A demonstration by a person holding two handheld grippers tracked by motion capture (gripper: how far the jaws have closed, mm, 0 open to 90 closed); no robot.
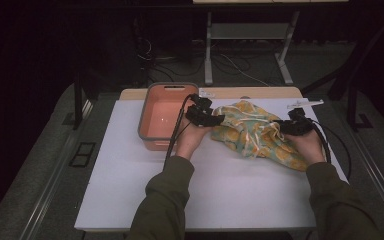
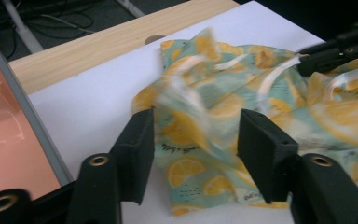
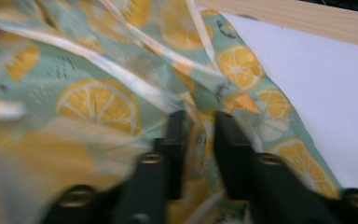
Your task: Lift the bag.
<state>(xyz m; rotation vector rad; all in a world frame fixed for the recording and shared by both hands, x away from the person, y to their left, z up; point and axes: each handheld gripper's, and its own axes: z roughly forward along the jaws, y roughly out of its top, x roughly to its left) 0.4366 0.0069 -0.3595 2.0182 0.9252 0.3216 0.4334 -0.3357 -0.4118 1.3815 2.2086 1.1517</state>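
Note:
A crumpled cloth point(image 1: 252, 131) printed with lemons on pale green, with white ribbon ties, lies on the white table top point(image 1: 220, 190). My left gripper point(image 1: 215, 119) is at its left edge. In the left gripper view its jaws stand open around a raised fold of the cloth point(image 2: 191, 116), not pressing it. My right gripper point(image 1: 286, 125) is at the cloth's right side. In the right gripper view its jaws are pinched on a fold of the cloth point(image 3: 200, 133).
A salmon-coloured tub with a grey rim point(image 1: 150, 107) stands left of the cloth, beside my left hand. A wooden strip point(image 1: 260, 92) runs along the table's far edge. Dark floor, cables and a table frame point(image 1: 250, 35) lie beyond.

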